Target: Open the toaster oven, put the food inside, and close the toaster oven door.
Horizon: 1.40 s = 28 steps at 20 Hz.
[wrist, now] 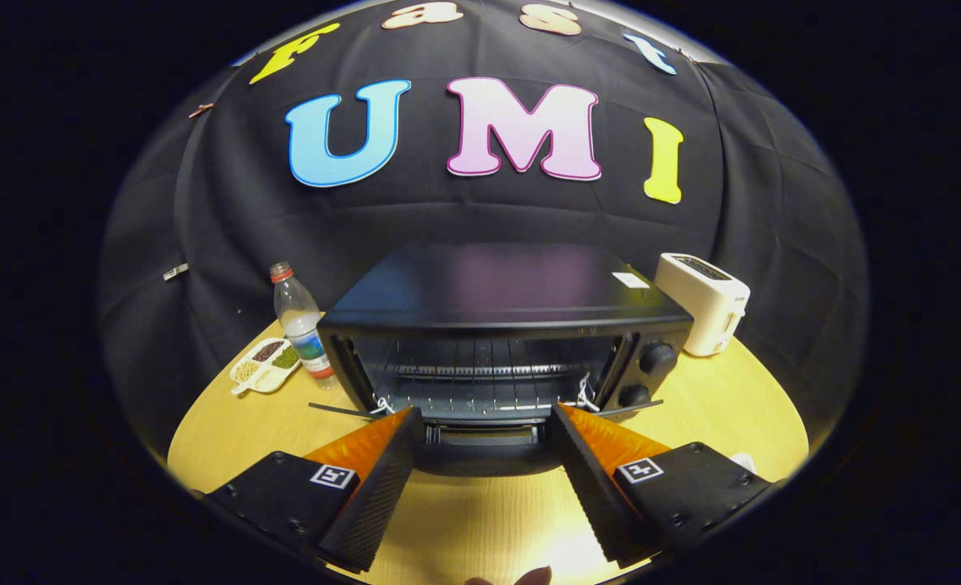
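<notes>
Two fingers of the gripper (484, 418) were spread wide, nothing between them but the table (464, 520) and the lowered door (484, 447) of the oven (496, 325). The fingertips (405, 422) reached up to the front of the oven, one at each side of its opening, just above the door, which lay folded down flat toward the camera.

The oven stood black and boxy at the middle of the round wooden table, its mouth open and a wire rack (480, 382) visible inside (nothing could be made out on the rack). Two knobs (657, 357) sat on the oven's right front panel, one above the other. White string (584, 396) hung near the lower corner of the opening by the knobs.

Left of the oven, close beside it, stood a clear bottle (300, 321) with a red cap. Further left of the oven, past the bottle, lay a white divided tray (266, 366) holding brown and green bits, the likely food. Right of the oven and slightly behind it stood a cream toaster (703, 301).

At the table's near edge, a fingertip or two of a person's hand (533, 577) peeked in.
</notes>
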### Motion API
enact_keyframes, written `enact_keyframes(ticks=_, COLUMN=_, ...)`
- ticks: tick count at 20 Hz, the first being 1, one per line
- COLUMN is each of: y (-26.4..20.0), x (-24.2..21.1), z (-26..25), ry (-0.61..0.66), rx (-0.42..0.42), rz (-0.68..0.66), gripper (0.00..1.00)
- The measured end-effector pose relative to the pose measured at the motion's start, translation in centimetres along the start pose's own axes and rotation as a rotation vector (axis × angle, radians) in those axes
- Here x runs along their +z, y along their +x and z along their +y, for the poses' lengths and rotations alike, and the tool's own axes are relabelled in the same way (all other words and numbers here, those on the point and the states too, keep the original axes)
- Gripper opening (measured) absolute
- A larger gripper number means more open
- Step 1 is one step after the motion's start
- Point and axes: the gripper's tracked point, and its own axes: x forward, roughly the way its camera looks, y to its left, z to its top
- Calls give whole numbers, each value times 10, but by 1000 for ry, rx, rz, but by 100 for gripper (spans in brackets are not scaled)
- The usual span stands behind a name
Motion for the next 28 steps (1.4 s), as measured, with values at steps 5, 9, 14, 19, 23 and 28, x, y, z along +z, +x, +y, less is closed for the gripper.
enact_keyframes(ticks=5, y=-15, x=-67, z=-7, ry=-23, rx=-9, rz=110, gripper=100)
enact_keyframes(ticks=9, y=-19, x=-94, z=-9, ry=-40, rx=12, rz=176, gripper=100)
enact_keyframes(ticks=14, y=-49, x=-87, z=-17, ry=25, rx=44, rz=213, gripper=100)
enact_keyframes(ticks=19, y=-96, x=-69, z=-68, ry=100, rx=83, rz=331, gripper=100)
enact_keyframes(ticks=23, y=-125, x=-69, z=-142, ry=114, rx=113, rz=489, gripper=99)
enact_keyframes(ticks=28, y=-117, x=-72, z=-260, ry=107, rx=65, rz=636, gripper=99)
